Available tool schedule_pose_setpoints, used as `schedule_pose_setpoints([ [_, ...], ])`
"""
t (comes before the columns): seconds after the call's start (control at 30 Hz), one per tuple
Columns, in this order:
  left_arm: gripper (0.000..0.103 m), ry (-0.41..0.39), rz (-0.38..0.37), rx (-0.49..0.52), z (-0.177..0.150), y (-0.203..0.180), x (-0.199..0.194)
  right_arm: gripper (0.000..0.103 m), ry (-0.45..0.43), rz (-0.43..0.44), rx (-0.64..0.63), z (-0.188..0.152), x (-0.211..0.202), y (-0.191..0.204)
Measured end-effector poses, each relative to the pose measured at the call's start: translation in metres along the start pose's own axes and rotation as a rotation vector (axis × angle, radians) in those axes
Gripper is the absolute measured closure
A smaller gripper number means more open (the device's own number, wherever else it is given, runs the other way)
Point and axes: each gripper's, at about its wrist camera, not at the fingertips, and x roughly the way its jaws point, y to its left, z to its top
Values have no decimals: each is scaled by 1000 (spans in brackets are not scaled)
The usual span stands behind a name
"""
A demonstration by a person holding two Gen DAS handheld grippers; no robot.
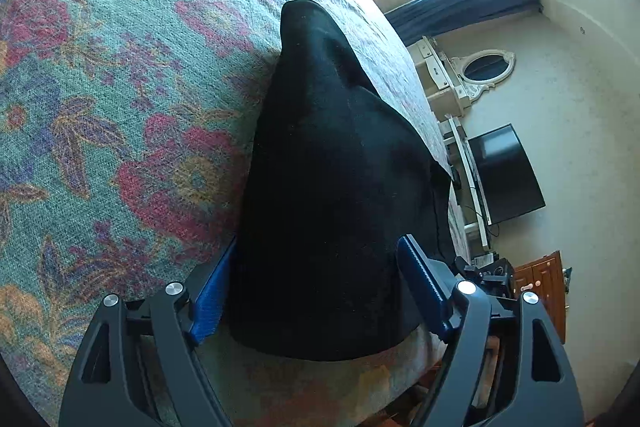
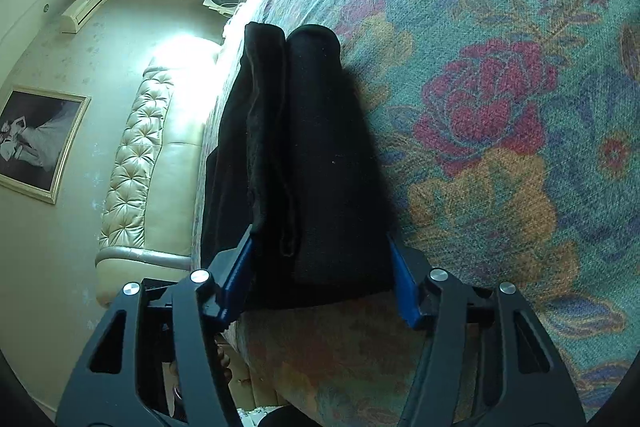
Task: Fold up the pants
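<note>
Bedspread [image 1: 120, 87] with a woven floral pattern of teal, red and orange fills most of both wrist views, covering a bed whose near edge curves down under the grippers. Black pants [image 1: 320, 187] lie on it close to that edge, folded into a long narrow bundle that runs away from both cameras. In the right wrist view the pants [image 2: 312, 155] show two stacked lengths side by side, one ending in a rounded fold at the far end, and the left-hand part droops over the side of the bed.

The left gripper [image 1: 316, 291] stands with its jaws wide apart, the near end of the bundle lying between the blue fingers [image 1: 420, 283]; the fabric rests against the left pad, and the right pad sits just beside it. The right gripper [image 2: 320, 279] also straddles the near end, its jaws parted to roughly the bundle's width; whether its blue pads [image 2: 402, 287] press the cloth I cannot tell.
</note>
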Motion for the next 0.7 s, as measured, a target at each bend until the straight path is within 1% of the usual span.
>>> schedule_pose_setpoints([
  [0.03, 30, -5, 22, 17, -2, -2, 1, 53, -1, 5, 2, -1, -1, -2],
  [0.07, 32, -10, 38, 25, -4, -3, 1, 54, 1, 8, 0, -1, -1, -3],
  [0.13, 39, -20, 50, 32, -7, -3, 0, 59, -1, 11, -5, -1, -3, -4],
  [0.23, 46, -31, 71, 38, -9, -5, -2, 64, -5, 23, 0, -2, -5, -7],
  [0.33, 51, -46, 118, 71, -12, -13, -2, 67, -14, 32, 1, -3, -10, -9],
  [0.4, 52, -50, 136, 81, -13, -14, -4, 68, -17, 38, 2, -4, -12, -9],
  [0.53, 53, -46, 146, 72, -13, -13, -7, 70, -17, 55, 15, -2, -20, -18],
  [0.7, 53, -46, 160, 74, -14, -17, -8, 71, -23, 61, 10, -4, -29, -18],
])
